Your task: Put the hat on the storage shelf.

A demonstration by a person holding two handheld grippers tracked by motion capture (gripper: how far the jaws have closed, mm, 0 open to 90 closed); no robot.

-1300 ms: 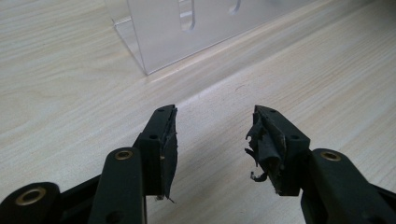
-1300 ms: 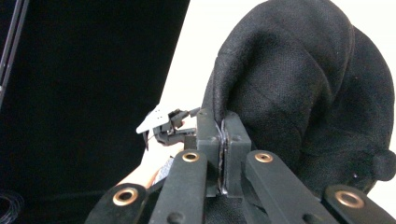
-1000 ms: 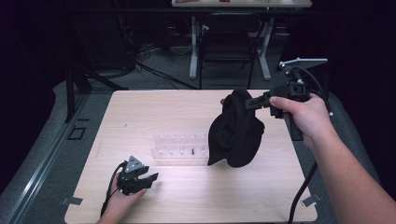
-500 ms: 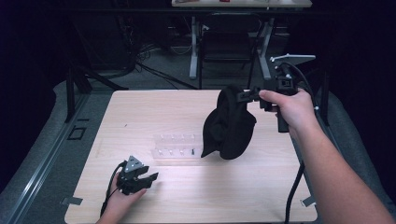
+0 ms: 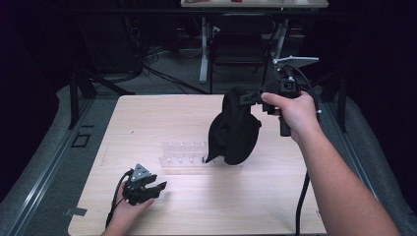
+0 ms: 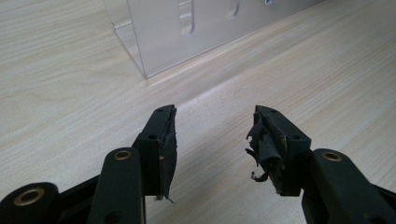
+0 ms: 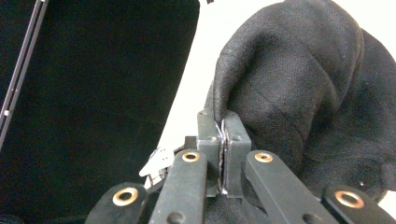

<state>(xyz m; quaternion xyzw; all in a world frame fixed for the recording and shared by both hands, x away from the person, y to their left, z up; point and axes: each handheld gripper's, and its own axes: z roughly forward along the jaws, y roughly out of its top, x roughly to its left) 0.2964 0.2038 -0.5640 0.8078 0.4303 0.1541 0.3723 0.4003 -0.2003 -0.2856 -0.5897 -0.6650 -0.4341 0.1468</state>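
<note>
cloth: black | table: pale wood grain | rack: clear | claw: black

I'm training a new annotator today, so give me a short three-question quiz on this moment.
1. True or false: the right gripper is shut on the black cloth.
2. How do the left gripper's jaws stand: A) open, holding nothing; B) shut on the cloth; C) shut on the box?
3. What lies on the table just beyond the left gripper?

Key: 1 true. 2 A. 3 a clear plastic box.
</note>
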